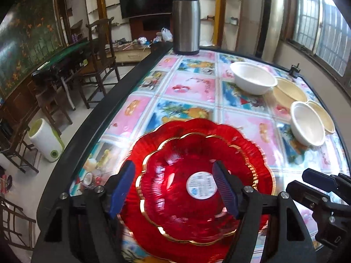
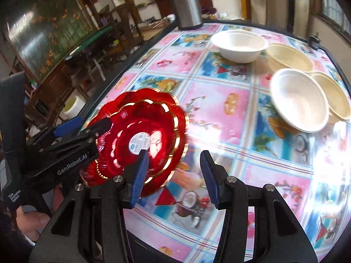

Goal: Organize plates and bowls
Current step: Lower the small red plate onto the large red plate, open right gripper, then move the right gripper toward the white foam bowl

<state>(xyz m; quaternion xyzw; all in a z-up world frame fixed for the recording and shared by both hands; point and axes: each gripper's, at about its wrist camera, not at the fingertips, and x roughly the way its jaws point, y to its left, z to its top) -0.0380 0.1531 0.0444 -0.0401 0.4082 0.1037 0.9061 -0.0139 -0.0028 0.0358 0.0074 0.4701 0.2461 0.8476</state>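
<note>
The stacked red plates (image 1: 197, 188) were seen lying flat on the table (image 1: 193, 87) directly beneath the spread, empty left gripper (image 1: 175, 188), while the white bowls (image 2: 298, 100) lay ahead and rightward of the likewise parted, empty right gripper (image 2: 173, 175), the nearer one.

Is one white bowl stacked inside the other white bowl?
No, the two white bowls sit apart on the table.

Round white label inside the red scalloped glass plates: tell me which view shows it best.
The left wrist view: the round white label is large and close, one blue pad clipping its edge. The right wrist view shows it smaller and blurred.
</note>
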